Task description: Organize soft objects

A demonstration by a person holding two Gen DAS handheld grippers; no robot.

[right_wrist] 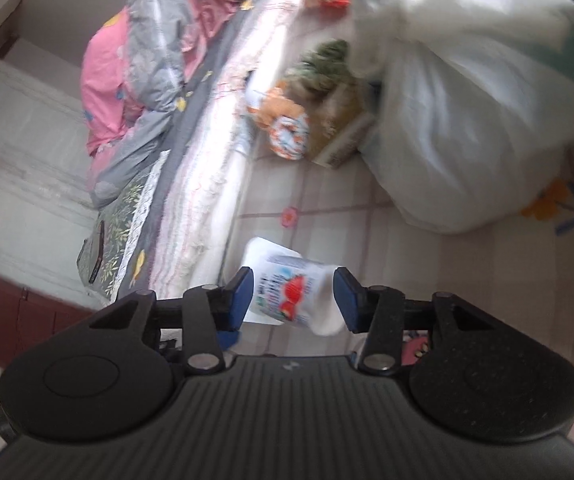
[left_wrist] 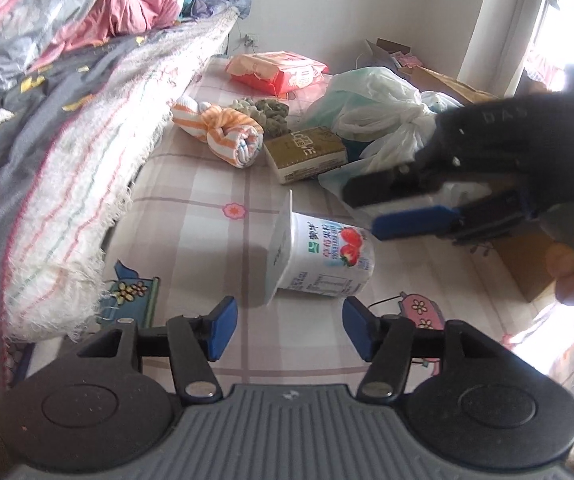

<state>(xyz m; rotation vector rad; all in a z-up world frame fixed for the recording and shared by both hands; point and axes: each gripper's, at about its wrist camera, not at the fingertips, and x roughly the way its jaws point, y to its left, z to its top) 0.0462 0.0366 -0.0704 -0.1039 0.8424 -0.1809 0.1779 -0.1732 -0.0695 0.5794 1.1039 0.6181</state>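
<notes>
A white yogurt cup (left_wrist: 319, 256) with a strawberry label lies on its side on the checked floor mat. My left gripper (left_wrist: 289, 330) is open just in front of it. My right gripper (left_wrist: 371, 210) hovers above the cup's right end, jaws apart. In the right wrist view the cup (right_wrist: 287, 288) lies between the open right gripper's (right_wrist: 294, 298) fingers, below them. A rolled orange-striped towel (left_wrist: 223, 134) and a green plush toy (left_wrist: 265, 110) lie further back; both show blurred in the right wrist view, towel (right_wrist: 287, 128), plush (right_wrist: 319, 64).
A bed with a fringed blanket (left_wrist: 79, 184) and pink-grey quilt (left_wrist: 63, 12) runs along the left. A tan box (left_wrist: 307, 154), an orange pack (left_wrist: 275, 66), white plastic bags (left_wrist: 375, 108) and cardboard boxes (left_wrist: 447, 84) crowd the back right.
</notes>
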